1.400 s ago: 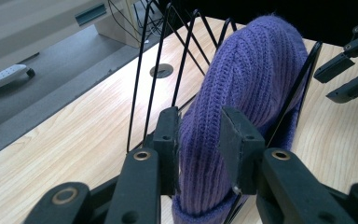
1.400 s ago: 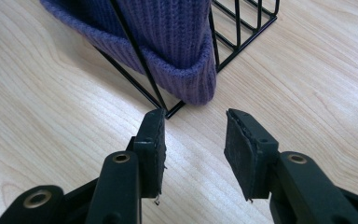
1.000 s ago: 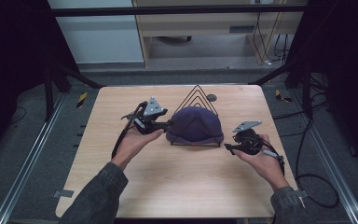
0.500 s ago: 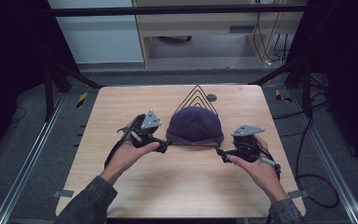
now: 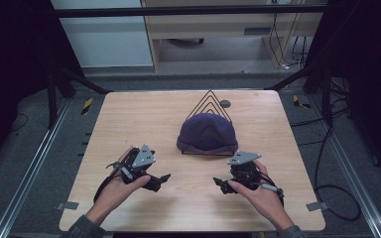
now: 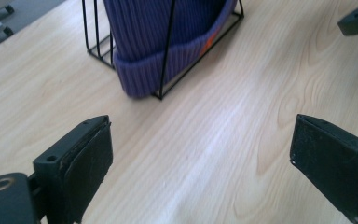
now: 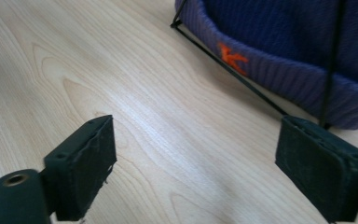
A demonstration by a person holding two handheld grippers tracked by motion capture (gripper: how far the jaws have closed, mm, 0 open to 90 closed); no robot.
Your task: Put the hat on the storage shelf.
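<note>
A purple knit hat (image 5: 207,133) sits draped over a black wire rack (image 5: 209,99) toward the far middle of the wooden counter (image 5: 129,119). The rack is a row of triangular wire frames; its peak rises behind the hat, and its base wire runs along the counter in front of the brim. A small dark round disc (image 5: 224,103) lies on the counter just right of the rack's peak.

The left gripper (image 5: 162,178) is held in the person's left hand (image 5: 121,183) over the near left part of the counter, jaws pointing right toward the middle. In the left gripper view its 2 jaws stand spread wide with bare wood between them, holding nothing; the hat (image 6: 168,37) and rack (image 6: 168,51) lie ahead, apart from the jaws.

The right gripper (image 5: 219,183) is in the right hand (image 5: 260,196) over the near right part, jaws pointing left. In the right gripper view its jaws are also spread wide and hold nothing. The hat's ribbed brim (image 7: 279,70) with an orange mark (image 7: 233,57) lies ahead, and the rack's base wire (image 7: 228,70) runs close by one jaw.

The 2 grippers face each other, well apart, both nearer the person than the hat. A grey 3-cornered plate tops each one.
</note>
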